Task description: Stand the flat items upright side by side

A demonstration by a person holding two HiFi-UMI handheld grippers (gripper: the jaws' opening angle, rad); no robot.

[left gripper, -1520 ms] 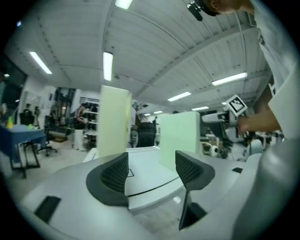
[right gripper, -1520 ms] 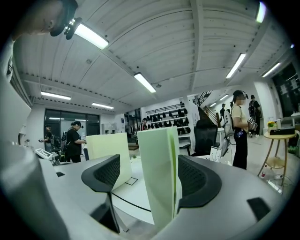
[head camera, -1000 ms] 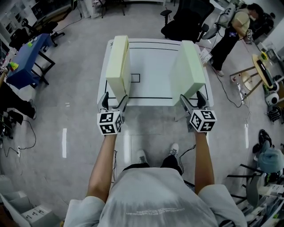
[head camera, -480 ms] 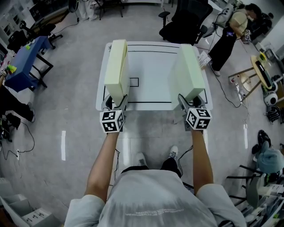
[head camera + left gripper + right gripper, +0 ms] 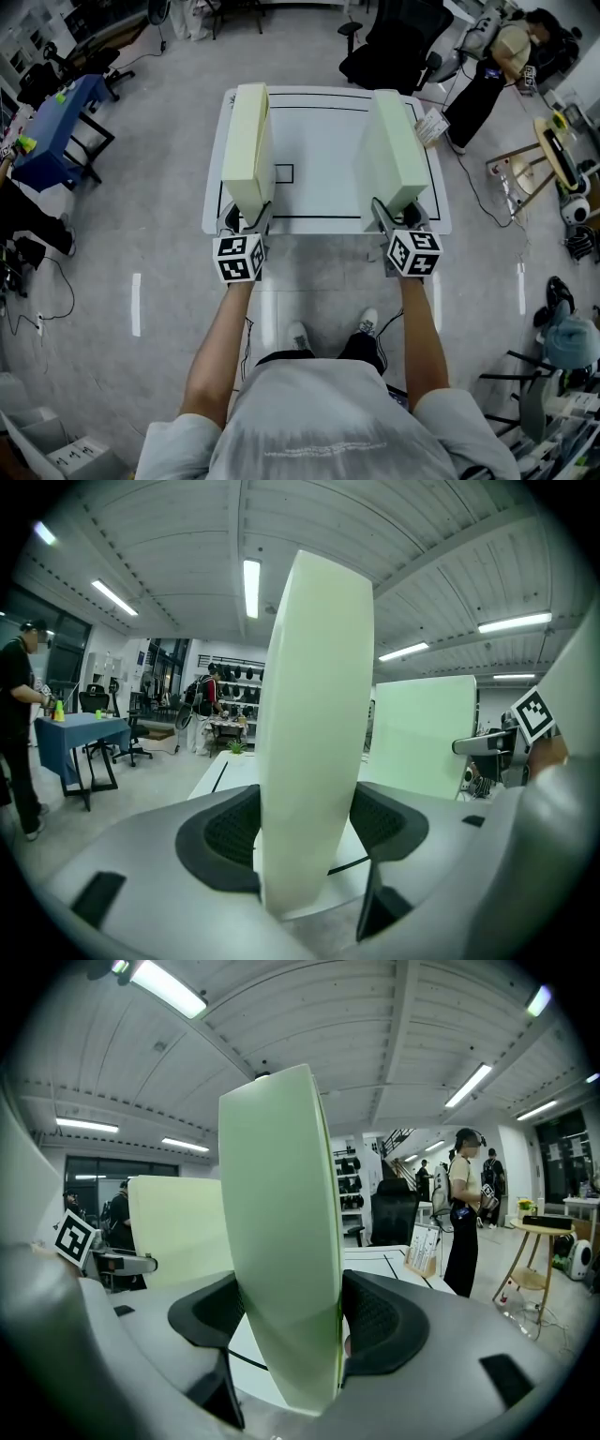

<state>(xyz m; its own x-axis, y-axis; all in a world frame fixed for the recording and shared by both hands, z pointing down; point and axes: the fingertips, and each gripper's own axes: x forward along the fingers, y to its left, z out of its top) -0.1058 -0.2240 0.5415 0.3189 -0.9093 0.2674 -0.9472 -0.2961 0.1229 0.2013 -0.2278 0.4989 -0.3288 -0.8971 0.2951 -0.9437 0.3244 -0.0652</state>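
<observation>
Foam, likely light, soft, dentable; tall, so tippy. left foam slab (image 5: 246, 141) and right foam slab (image 5: 394, 150) stand on edge, well apart, on white table (image 5: 319, 141). left gripper (image 5: 246, 217) and right gripper (image 5: 401, 217): jaws just closing, each now pinching its slab's near end. Best hold: low, gentle squeeze.

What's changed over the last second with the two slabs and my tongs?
Both tongs have just been closing. The left tongs now grip the yellow slab and the right tongs grip the green slab, with the pads meeting the foam on both sides. Both hands edged a little toward the table. The slabs are unchanged, on edge and apart at opposite sides of the table.
</observation>
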